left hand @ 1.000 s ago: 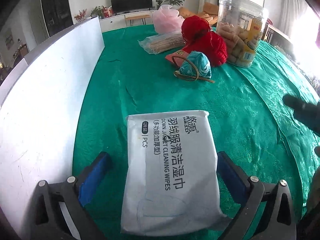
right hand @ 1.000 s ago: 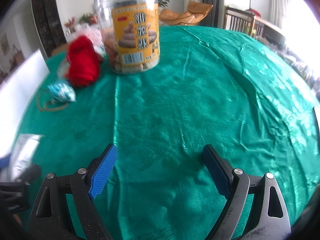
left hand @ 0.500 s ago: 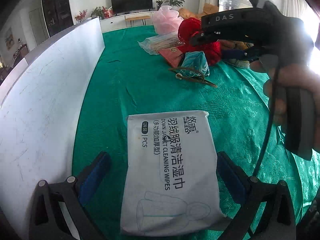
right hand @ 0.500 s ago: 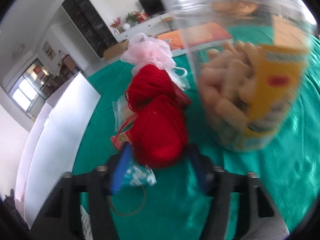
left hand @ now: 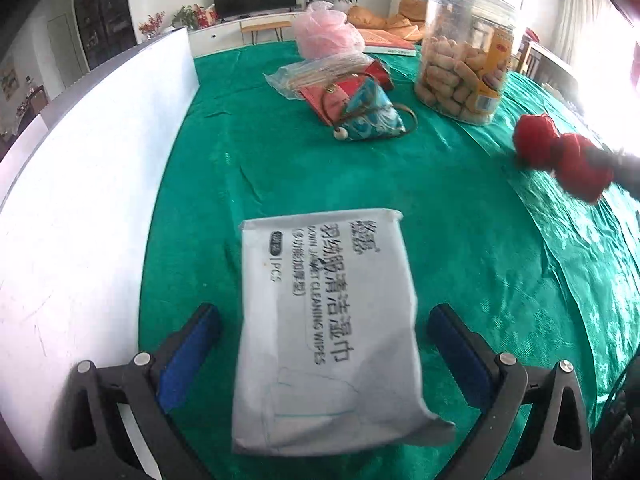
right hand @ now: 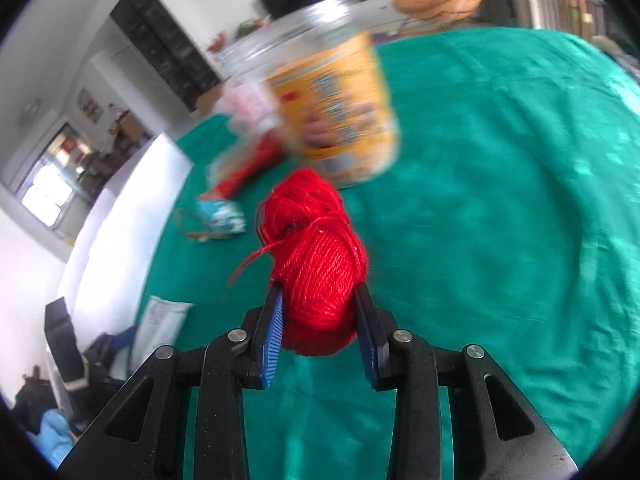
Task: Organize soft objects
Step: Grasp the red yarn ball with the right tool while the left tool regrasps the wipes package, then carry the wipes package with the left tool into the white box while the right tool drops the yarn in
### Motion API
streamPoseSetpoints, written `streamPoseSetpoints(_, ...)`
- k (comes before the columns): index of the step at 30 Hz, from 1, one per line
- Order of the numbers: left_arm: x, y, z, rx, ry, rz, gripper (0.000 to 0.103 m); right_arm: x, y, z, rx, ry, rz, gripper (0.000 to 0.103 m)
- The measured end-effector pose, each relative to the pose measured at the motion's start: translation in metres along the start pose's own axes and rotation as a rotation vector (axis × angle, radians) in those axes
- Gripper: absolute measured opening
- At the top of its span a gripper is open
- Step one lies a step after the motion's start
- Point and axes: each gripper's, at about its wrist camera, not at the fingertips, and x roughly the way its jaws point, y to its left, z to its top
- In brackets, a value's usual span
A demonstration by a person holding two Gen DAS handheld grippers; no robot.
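Writing I can read: the white wipes packet (left hand: 328, 328) says "DOWN JACKET CLEANING WIPES" and "1PCS" under larger Chinese characters; the yellow label on the clear snack jar (left hand: 464, 60) is too blurred for me to read in either view.
Right gripper (right hand: 320, 320): my jaws have just been closing and are now clenched on the red yarn ball (right hand: 316, 264), blue pads pressed into both its sides, one loose strand trailing off to the left.
Yarn position: held up off the green tabletop (left hand: 400, 184), in front of the jar; from the left wrist view it hangs at the right edge (left hand: 560, 156), blurred.
Left gripper (left hand: 324, 344): jaws released, spread wide either side of the wipes packet, which lies flat on the tabletop without touching either pad.
Change from a second ago: the yarn sat then in the pile beside the teal pouch (left hand: 372, 112) and the jar (that spot is bare cloth now); the packet and my left jaws have not shifted.
Other soft things: a pink mesh puff (left hand: 328, 32) sits behind the pouch, next to a clear bag of sticks (left hand: 316, 72).
White board (left hand: 80, 208): stands along the tabletop's left edge.
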Motion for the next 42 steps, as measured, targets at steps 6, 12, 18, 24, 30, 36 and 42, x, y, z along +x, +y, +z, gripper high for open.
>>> streamPoseSetpoints(6, 0.003, -0.007, 0.006, 0.033, 0.046, -0.015, 0.101, -0.006, -0.065, 0.063, 0.081, -0.207, -0.129, 0.034)
streamPoseSetpoints(12, 0.006, -0.003, 0.01, 0.058, 0.098, -0.022, 0.098, 0.014, -0.085, 0.101, 0.043, -0.031, -0.204, 0.072)
streamPoseSetpoints(18, 0.009, -0.005, 0.014, 0.082, 0.13, -0.036, 0.098, 0.019, -0.044, 0.102, -0.385, 0.241, -0.24, 0.076)
streamPoseSetpoints(24, 0.005, -0.006, 0.015, 0.084, 0.101, -0.037, 0.07, 0.065, -0.045, 0.072, -0.673, 0.392, -0.44, 0.059)
streamPoseSetpoints(30, 0.002, 0.008, 0.035, -0.067, 0.095, -0.131, 0.059, 0.033, -0.109, 0.139, 0.017, 0.142, -0.3, 0.047)
streamPoseSetpoints(36, -0.055, 0.032, 0.074, -0.196, -0.018, -0.275, 0.059, -0.013, -0.072, 0.179, 0.074, -0.095, -0.279, 0.047)
streamPoseSetpoints(42, -0.131, 0.111, 0.082, -0.241, -0.152, -0.136, 0.059, -0.061, 0.074, 0.173, -0.176, -0.175, -0.067, 0.047)
